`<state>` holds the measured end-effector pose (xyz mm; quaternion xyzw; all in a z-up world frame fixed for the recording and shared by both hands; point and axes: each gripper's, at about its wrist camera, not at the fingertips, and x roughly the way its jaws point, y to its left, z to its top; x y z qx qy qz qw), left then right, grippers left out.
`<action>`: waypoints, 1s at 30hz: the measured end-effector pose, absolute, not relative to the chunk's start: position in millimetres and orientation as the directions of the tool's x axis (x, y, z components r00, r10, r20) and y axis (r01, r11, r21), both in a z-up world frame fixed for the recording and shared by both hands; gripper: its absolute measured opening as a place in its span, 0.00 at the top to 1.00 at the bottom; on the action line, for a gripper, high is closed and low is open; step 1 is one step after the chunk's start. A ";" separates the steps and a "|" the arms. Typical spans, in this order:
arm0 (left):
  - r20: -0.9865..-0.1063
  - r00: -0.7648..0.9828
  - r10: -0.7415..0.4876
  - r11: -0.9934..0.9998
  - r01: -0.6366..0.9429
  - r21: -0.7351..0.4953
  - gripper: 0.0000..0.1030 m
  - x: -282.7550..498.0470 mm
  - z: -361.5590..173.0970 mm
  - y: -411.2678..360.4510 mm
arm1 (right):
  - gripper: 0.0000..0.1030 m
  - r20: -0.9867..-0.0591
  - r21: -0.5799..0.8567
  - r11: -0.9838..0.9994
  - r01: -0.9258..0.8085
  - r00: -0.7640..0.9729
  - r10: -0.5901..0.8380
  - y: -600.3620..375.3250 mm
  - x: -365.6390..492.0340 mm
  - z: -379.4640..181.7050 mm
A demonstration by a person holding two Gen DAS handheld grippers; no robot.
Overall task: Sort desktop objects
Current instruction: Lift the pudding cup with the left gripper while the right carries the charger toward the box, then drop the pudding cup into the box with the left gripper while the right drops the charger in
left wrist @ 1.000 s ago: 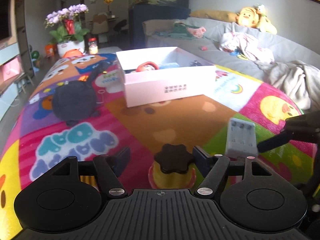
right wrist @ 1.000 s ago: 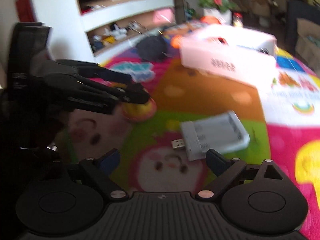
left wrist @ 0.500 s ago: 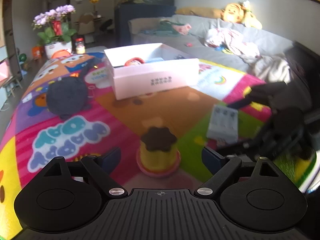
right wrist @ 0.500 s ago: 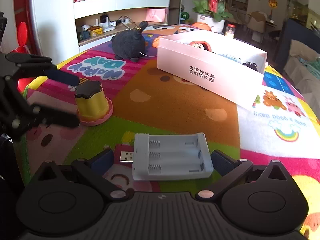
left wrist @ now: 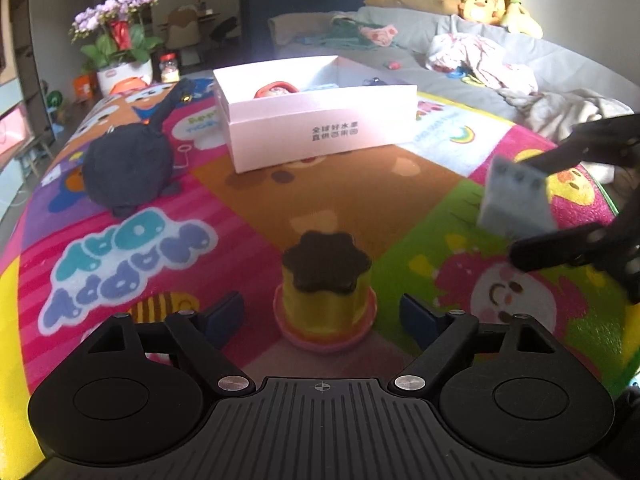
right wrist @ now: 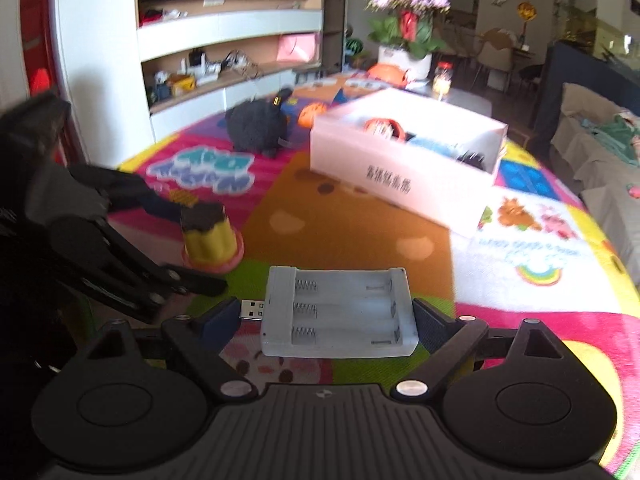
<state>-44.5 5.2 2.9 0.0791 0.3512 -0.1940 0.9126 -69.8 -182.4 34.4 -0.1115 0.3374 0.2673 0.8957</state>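
A yellow pudding toy (left wrist: 326, 300) with a dark brown top stands on a pink saucer on the play mat, between the open fingers of my left gripper (left wrist: 322, 316), which do not touch it. It also shows in the right wrist view (right wrist: 210, 236). My right gripper (right wrist: 326, 322) is shut on a white battery charger (right wrist: 340, 312) with a USB plug and holds it above the mat. The charger also shows at the right of the left wrist view (left wrist: 514, 204). A white open box (left wrist: 316, 124) with several items inside sits beyond.
A black plush toy (left wrist: 126, 168) lies left of the box. A flower pot (left wrist: 120, 60) stands at the mat's far left. A sofa with clothes and a plush tiger (left wrist: 484, 4) runs along the right. Shelves (right wrist: 224, 60) stand beyond the mat.
My left gripper opened and drew back from the pudding toy, which stays on the mat. My right gripper closed on the battery charger and lifted it off the mat.
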 end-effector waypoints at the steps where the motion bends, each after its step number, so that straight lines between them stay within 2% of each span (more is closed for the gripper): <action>1: -0.669 0.680 -0.301 0.909 0.416 0.013 0.26 -44.7 3.4 3.4 | 0.12 -0.658 -0.017 0.835 -0.549 0.635 0.404 -184.1 -71.3 38.6; 2: -0.666 0.682 -0.303 0.906 0.423 0.021 0.31 -45.7 4.1 1.3 | 0.12 -0.653 -0.011 0.838 -0.545 0.638 0.407 -185.7 -72.1 42.8; 3: -0.663 0.684 -0.305 0.902 0.431 0.029 0.40 -47.5 4.8 -0.6 | 0.12 -0.649 -0.002 0.841 -0.541 0.640 0.410 -187.8 -73.2 47.1; 9: -0.631 0.700 -0.335 0.883 0.467 0.050 0.41 -55.4 25.7 -4.2 | 0.12 -0.585 0.006 0.863 -0.505 0.698 0.413 -200.2 -77.2 81.1; 16: -0.405 0.849 -0.339 0.873 0.445 0.201 0.41 9.6 105.0 -17.8 | 0.12 -0.469 -0.016 0.900 -0.436 0.798 0.379 -217.1 -55.5 123.8; 21: -0.288 0.906 -0.309 0.911 0.369 0.182 0.38 96.3 125.1 -40.4 | 0.12 -0.461 -0.005 0.920 -0.391 0.817 0.345 -216.5 -14.0 132.4; 22: -0.306 0.901 -0.306 0.915 0.367 0.167 0.32 109.9 123.7 -41.6 | 0.12 -0.461 -0.004 0.925 -0.380 0.822 0.335 -215.7 -5.6 133.5; 23: -0.336 0.893 -0.299 0.922 0.361 0.138 0.30 118.8 120.9 -39.6 | 0.12 -0.462 -0.004 0.931 -0.365 0.826 0.322 -215.2 1.6 134.2; 26: -0.398 0.853 -0.339 0.923 0.384 0.037 0.17 106.6 105.1 -19.1 | 0.12 -0.463 0.000 0.940 -0.341 0.833 0.302 -212.5 18.2 136.2; 30: -0.452 0.826 -0.337 0.922 0.387 0.020 0.10 58.3 74.8 14.8 | 0.12 -0.457 0.002 0.935 -0.353 0.832 0.315 -198.7 49.8 140.3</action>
